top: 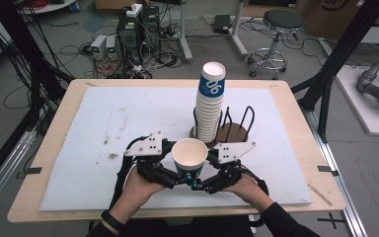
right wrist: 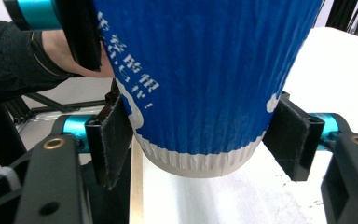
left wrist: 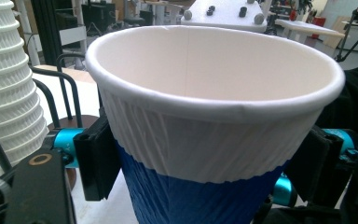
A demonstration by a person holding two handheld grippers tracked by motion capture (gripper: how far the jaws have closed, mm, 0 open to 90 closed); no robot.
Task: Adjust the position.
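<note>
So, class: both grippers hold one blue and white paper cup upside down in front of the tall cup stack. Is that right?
Not quite. The paper cup is upright, its open mouth facing up, as the high view shows. The rest stands: the left gripper and right gripper hold it in front of the tall cup stack.

A tall stack of paper cups (top: 210, 101) is standing in a black wire rack (top: 237, 121) before you; beyond the surface (top: 128, 113), a round stool (top: 279, 22) is sitting.
</note>
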